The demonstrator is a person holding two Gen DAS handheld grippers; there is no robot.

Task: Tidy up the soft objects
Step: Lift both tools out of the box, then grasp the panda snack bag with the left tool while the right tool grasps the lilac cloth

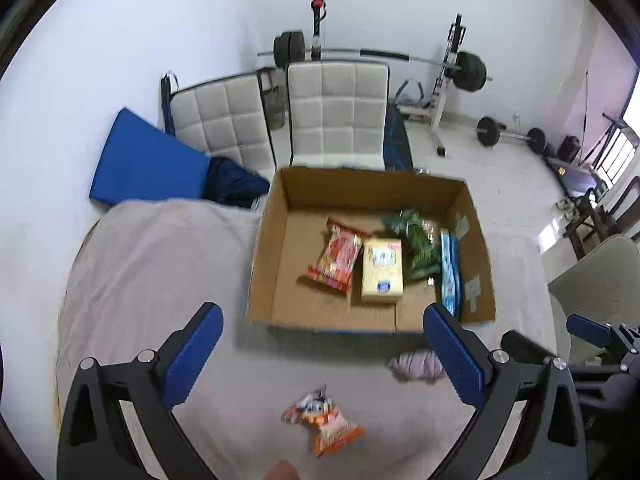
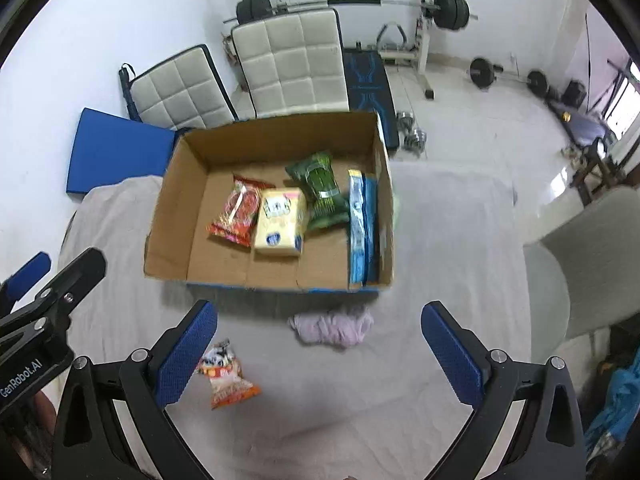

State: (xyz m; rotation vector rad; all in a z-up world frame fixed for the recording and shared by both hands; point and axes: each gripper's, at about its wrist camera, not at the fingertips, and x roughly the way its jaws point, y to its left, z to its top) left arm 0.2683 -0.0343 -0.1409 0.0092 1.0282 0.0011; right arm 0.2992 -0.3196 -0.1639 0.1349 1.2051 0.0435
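An open cardboard box (image 1: 280, 196) (image 2: 276, 132) stands on a table under a grey cloth. In it lie a red snack bag (image 1: 336, 258) (image 2: 238, 212), a yellow tissue pack (image 1: 382, 270) (image 2: 280, 222), a green packet (image 1: 418, 242) (image 2: 320, 186) and a blue packet (image 1: 450, 272) (image 2: 362, 224). An orange and white snack bag (image 1: 322, 420) (image 2: 224, 374) and a crumpled lilac cloth (image 1: 416, 366) (image 2: 332, 326) lie on the table in front of the box. My left gripper (image 1: 322, 350) is open and empty above the orange bag. My right gripper (image 2: 320, 346) is open and empty above the lilac cloth.
Two white quilted chairs (image 1: 336, 112) (image 2: 288, 64) and a blue mat (image 1: 148, 164) (image 2: 116, 156) stand behind the table. A barbell rack (image 1: 440, 80) and weights sit on the floor at the back. A grey chair (image 2: 588, 256) stands at the right.
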